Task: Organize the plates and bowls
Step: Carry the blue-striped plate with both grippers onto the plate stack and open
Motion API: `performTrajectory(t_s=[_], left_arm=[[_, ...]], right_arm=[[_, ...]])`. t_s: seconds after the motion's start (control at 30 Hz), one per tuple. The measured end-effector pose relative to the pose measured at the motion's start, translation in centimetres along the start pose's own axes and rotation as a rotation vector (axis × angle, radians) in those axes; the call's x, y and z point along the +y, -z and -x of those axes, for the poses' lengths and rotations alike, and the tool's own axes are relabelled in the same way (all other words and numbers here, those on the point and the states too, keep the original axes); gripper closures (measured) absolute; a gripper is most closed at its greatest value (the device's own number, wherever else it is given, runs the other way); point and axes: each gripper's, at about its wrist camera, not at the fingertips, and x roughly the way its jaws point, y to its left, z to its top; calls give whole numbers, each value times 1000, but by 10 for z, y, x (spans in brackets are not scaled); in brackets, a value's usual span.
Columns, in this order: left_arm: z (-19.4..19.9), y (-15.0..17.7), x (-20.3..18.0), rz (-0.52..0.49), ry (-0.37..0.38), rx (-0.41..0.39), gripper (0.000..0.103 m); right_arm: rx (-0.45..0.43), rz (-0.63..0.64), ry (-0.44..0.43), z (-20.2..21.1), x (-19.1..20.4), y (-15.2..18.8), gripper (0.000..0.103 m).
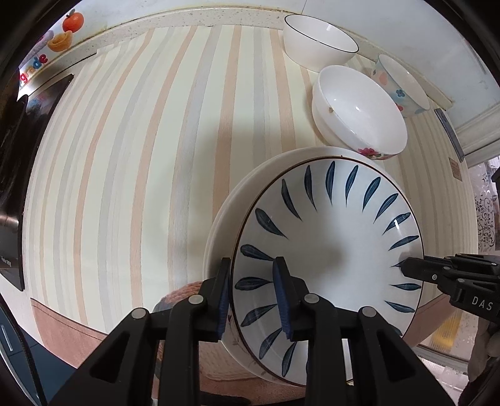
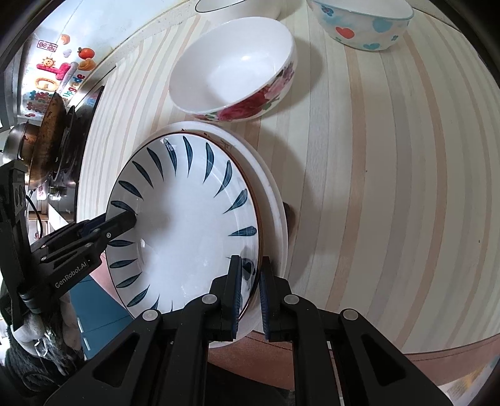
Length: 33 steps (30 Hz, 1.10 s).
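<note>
Both grippers (image 1: 253, 281) (image 2: 252, 281) narrowly clamped on leaf-patterned plate (image 1: 328, 250) rim.

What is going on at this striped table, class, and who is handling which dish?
A person holds a gripper in each hand, and both grip the blue-leaf plate by opposite edges. The left gripper and the right gripper each have one finger inside the rim and one outside. The plate sits over a white plate. Three bowls wait behind on the table: a rose bowl, a plain white bowl and a heart-patterned bowl.
</note>
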Motion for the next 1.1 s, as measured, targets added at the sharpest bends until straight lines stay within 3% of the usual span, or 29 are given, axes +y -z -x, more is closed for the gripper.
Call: performTrajectory(t_s=[0.43,0.7,1.03,1.1], left_arm=[[-4,7,14,59,34,12,79],[6,14,10,36,1,-11,79],[72,43,-6,-71,-54,-176,79],[93,53,-8,-84,-58,-215,79]], right_arm=[[-13,-58,-45,3,-8,3,88],[-39,-95,-31,9,-3,9,81],[-148,-81,54,48,28,45,80],[-186,-68,69,66,38,60,72]])
